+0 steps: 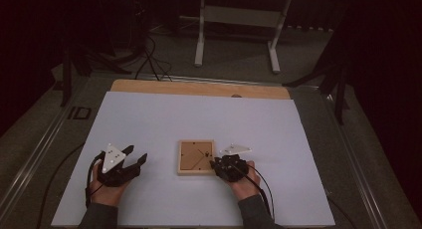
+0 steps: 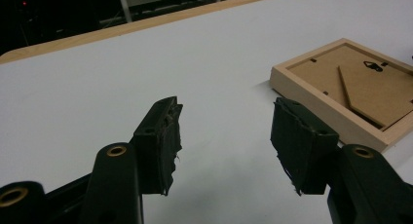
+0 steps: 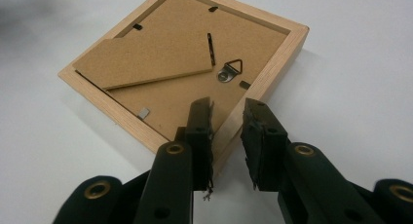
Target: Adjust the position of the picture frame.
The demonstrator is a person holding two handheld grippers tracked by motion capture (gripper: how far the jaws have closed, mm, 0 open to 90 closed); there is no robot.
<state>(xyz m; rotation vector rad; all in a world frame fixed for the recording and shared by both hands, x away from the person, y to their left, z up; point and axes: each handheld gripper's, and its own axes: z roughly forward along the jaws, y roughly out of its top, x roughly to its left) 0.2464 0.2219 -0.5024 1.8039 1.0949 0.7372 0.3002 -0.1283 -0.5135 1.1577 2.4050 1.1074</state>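
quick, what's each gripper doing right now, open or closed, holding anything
Left gripper: open, holding nothing.
Right gripper: open, jaws astride the picture frame edge, not gripping.

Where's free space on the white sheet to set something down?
The whole far half of the white sheet, between the square wooden picture frame lying back-side up and the bare wooden table edge, is free. So are the strip between the left gripper and the frame, and the right side past the right gripper. It is crowded only at the frame's right edge, where the right gripper sits.
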